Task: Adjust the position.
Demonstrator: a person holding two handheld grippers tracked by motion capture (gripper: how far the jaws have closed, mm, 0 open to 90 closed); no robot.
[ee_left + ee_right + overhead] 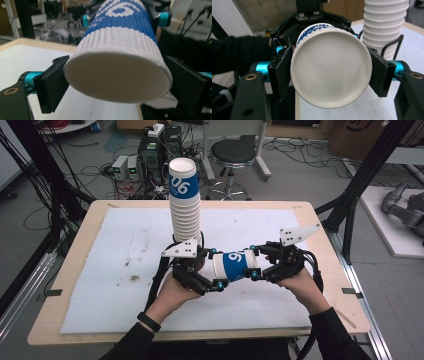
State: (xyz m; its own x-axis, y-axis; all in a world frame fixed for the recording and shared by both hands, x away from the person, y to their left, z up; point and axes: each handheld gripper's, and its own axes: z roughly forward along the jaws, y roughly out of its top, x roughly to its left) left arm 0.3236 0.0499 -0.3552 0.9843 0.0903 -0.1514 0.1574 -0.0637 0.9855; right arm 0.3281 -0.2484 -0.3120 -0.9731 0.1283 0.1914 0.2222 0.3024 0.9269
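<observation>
Risk: paper cup (pixel 234 265) held level above the table, just in front of the cup stack (pixel 185 205) | right gripper (pixel 254 263) clamped on one end | left gripper (pixel 217 270) flanks the other end, can't tell if it's actually biting (ugh) | if that side's loose, cup droops or pops out, maybe bumps the stack

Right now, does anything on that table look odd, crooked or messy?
The tall stack of paper cups leans slightly. One blue-and-white paper cup lies sideways in the air between the left gripper and the right gripper. The white mat shows dark smudges at its left.
</observation>
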